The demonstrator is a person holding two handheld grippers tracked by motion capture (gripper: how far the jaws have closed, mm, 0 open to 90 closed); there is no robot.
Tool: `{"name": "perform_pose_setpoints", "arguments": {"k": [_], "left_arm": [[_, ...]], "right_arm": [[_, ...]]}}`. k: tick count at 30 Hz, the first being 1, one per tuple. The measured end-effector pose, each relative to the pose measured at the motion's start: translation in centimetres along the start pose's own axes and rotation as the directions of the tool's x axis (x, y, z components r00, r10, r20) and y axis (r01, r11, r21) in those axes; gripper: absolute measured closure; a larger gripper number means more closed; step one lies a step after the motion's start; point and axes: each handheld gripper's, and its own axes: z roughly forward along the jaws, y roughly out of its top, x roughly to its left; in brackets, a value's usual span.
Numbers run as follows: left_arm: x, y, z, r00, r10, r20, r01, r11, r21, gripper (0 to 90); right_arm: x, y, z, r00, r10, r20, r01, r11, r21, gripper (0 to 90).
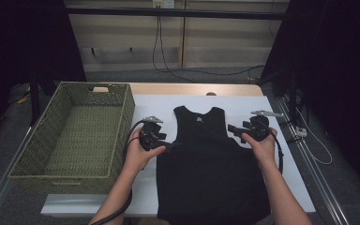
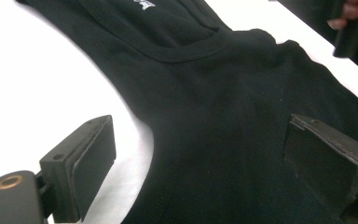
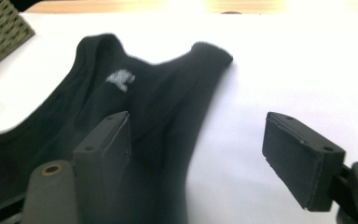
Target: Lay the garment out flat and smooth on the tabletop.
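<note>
A black sleeveless top (image 1: 211, 159) lies flat on the white tabletop (image 1: 286, 159), its shoulder straps at the far end. My left gripper (image 1: 176, 145) is at the top's left armhole and stands open. In the left gripper view the jaws (image 2: 200, 140) are wide apart, one over bare table and the other over the dark cloth (image 2: 223, 102), and neither presses on it. My right gripper (image 1: 232, 130) is at the right armhole, also open. In the right gripper view (image 3: 198, 126) its left jaw is over the fabric (image 3: 158, 102) and its right jaw over white table.
A woven green basket (image 1: 122, 122) stands empty on the left of the table, close to my left hand; its corner (image 3: 0, 28) shows in the right gripper view. The other hand's gripper (image 2: 349, 28) shows far off in the left gripper view. Cables hang at the back wall.
</note>
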Motion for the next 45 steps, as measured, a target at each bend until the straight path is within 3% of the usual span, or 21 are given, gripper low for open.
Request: {"name": "perform_pose_setpoints", "arguments": {"k": [7,11,14,18,21,24,26,28,30,32,34,35,36,38,41,43,45], "left_arm": [[0.3,0.1,-0.3,0.9999,0.000,-0.014,0.000,1.0000,0.005,8.7],[0.3,0.3,-0.5,0.9995,0.015,-0.028,-0.014,0.9999,0.007,7.9],[0.4,0.2,-0.5,0.9988,0.020,-0.043,-0.020,0.9997,0.012,7.4],[0.5,0.2,-0.5,0.9976,0.043,-0.055,-0.042,0.9989,0.022,6.7],[0.5,0.1,-0.4,0.9979,0.039,-0.051,-0.038,0.9990,0.025,6.7],[0.7,0.0,-0.6,0.9975,0.039,-0.058,-0.038,0.9990,0.024,6.8],[0.7,0.0,-0.7,0.9974,0.034,-0.064,-0.032,0.9993,0.019,6.9],[0.7,-0.1,-0.8,0.9968,0.033,-0.073,-0.032,0.9993,0.017,6.9],[0.8,-0.1,-0.9,0.9973,0.031,-0.066,-0.030,0.9994,0.016,7.0],[0.8,-0.1,-0.9,0.9973,0.031,-0.067,-0.030,0.9994,0.020,7.1],[0.9,-0.2,-0.9,0.9971,0.031,-0.070,-0.029,0.9994,0.019,7.2],[0.9,-0.2,-0.9,0.9970,0.029,-0.072,-0.028,0.9994,0.022,7.3],[0.9,-0.3,-0.9,0.9969,0.032,-0.072,-0.030,0.9993,0.023,7.3],[0.9,-0.3,-1.0,0.9971,0.031,-0.070,-0.030,0.9992,0.025,7.5],[1.0,-0.3,-1.1,0.9969,0.031,-0.073,-0.030,0.9994,0.018,7.6],[1.0,-0.4,-1.0,0.9968,0.030,-0.075,-0.029,0.9994,0.018,7.7],[1.1,-0.4,-1.0,0.9972,0.030,-0.069,-0.029,0.9993,0.023,7.7]], "right_arm": [[-0.4,1.6,3.1,0.9990,0.029,0.033,-0.030,0.999,0.022,25.0],[0.1,2.3,4.7,0.9984,-0.018,0.054,0.015,0.999,0.047,28.5],[0.2,2.7,5.7,0.9980,-0.008,0.062,0.005,0.999,0.051,32.7],[0.4,3.0,7.0,0.9970,-0.030,0.071,0.025,0.997,0.074,35.8],[0.6,3.0,7.9,0.9941,-0.063,0.088,0.054,0.993,0.105,46.3],[0.3,2.9,8.5,0.9925,-0.028,0.119,0.018,0.996,0.089,48.8],[0.1,2.8,8.9,0.9887,-0.019,0.149,0.002,0.993,0.114,49.8],[-0.1,2.8,9.5,0.9898,-0.030,0.140,0.010,0.990,0.138,51.8],[-0.2,2.8,9.9,0.9918,-0.022,0.126,0.006,0.992,0.128,54.3],[-0.1,3.0,10.3,0.9926,-0.020,0.120,0.005,0.992,0.125,58.2],[0.0,3.1,10.7,0.9910,-0.021,0.132,0.005,0.993,0.118,66.9],[0.1,3.3,10.8,0.9913,-0.008,0.131,-0.008,0.993,0.121,75.5],[0.2,3.5,10.9,0.9918,-0.022,0.126,0.007,0.992,0.123,85.6],[0.3,3.9,11.1,0.9835,-0.079,0.163,0.056,0.989,0.140,87.2],[-0.7,4.6,10.9,0.9843,-0.019,0.175,0.009,0.998,0.060,87.7],[-1.5,5.1,10.7,0.9786,-0.020,0.205,0.006,0.997,0.072,87.5],[-2.1,5.4,10.6,0.9843,0.033,0.174,-0.043,0.998,0.055,86.0]]}}
